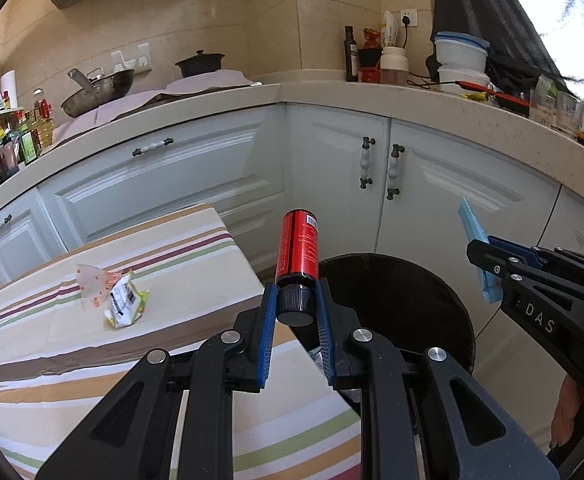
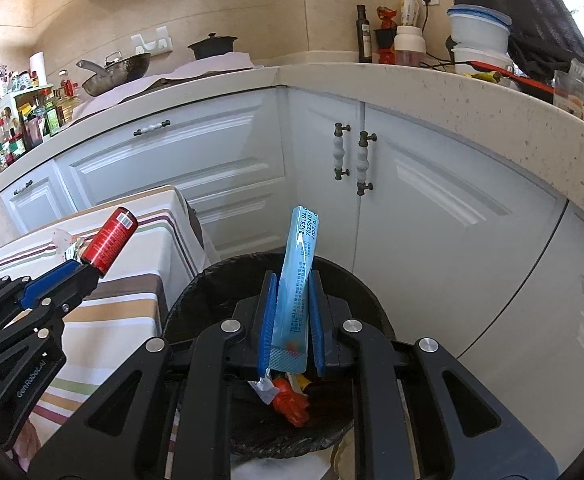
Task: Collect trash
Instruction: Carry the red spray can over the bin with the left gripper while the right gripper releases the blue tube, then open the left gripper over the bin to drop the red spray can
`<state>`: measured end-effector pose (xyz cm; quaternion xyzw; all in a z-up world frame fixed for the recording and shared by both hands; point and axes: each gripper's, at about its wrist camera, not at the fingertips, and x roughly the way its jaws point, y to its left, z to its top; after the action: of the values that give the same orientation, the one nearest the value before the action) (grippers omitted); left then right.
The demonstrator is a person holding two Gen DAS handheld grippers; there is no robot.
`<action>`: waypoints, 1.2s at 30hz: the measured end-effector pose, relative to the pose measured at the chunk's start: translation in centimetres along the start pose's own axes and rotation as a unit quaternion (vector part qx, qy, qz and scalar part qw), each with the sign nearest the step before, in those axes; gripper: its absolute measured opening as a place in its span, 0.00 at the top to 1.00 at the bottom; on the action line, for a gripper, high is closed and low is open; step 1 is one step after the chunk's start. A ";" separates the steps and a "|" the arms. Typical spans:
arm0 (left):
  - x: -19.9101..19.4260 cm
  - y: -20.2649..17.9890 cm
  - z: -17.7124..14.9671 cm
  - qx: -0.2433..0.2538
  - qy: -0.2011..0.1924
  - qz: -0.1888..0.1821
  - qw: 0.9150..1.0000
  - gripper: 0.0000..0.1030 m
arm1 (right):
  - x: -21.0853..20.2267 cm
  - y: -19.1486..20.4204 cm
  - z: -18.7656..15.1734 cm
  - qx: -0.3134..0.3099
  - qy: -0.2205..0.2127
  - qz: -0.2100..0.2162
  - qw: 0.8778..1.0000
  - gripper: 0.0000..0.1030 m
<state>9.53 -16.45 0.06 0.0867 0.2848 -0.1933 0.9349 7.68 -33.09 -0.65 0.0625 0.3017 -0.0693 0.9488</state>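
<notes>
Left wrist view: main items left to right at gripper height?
crumpled wrappers on the striped tablecloth → red bottle clamped by its black cap in the left gripper → black bin → blue packet in the right gripper

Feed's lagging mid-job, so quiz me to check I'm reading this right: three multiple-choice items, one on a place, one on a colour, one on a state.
1. Where are the crumpled wrappers?
A. on the striped tablecloth
B. on the countertop
C. in the trash bin

2. What colour is the bottle held by its cap?
A. green
B. red
C. white

3. What is the right gripper doing?
A. open and empty
B. shut on a blue packet
C. shut on a glass

Answers:
1 A, they lie on the cloth, outside the bin.
2 B, red body, black cap in the left gripper.
3 B, the packet stands between its blue pads above the bin.
</notes>
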 end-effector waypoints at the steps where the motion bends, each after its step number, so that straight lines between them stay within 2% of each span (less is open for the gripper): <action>1: 0.1 -0.1 0.0 0.000 0.000 0.000 1.000 0.80 | 0.1 -0.1 0.0 0.000 0.000 0.000 1.000 0.85; 15: 3.3 -1.1 0.5 -0.007 0.017 0.000 1.000 0.80 | 2.6 -1.1 0.0 0.010 0.007 -0.003 1.000 0.83; 16: 3.5 -1.2 0.6 -0.007 0.016 0.002 1.000 0.80 | 2.8 -1.2 0.0 0.011 0.006 -0.006 1.000 0.82; 17: 3.8 -1.3 0.6 -0.006 0.017 0.002 1.000 0.79 | 3.0 -1.4 0.0 0.013 0.006 -0.008 1.000 0.73; 19: 4.2 -1.4 0.7 -0.006 0.021 0.004 1.000 0.72 | 3.4 -1.7 -0.1 0.019 0.010 -0.008 1.000 0.67; 24: 4.4 -1.2 0.7 -0.014 0.022 0.005 1.000 0.61 | 3.6 -1.8 -0.1 0.022 0.011 -0.014 1.000 0.67; 36: 3.8 -0.6 1.1 -0.020 0.016 0.009 1.000 0.54 | 2.9 -1.5 0.2 0.025 0.006 -0.018 1.000 0.62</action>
<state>12.72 -18.44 -1.18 0.0732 0.3030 -0.1781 0.9334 9.87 -34.85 -2.32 0.0814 0.3063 -0.0932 0.9439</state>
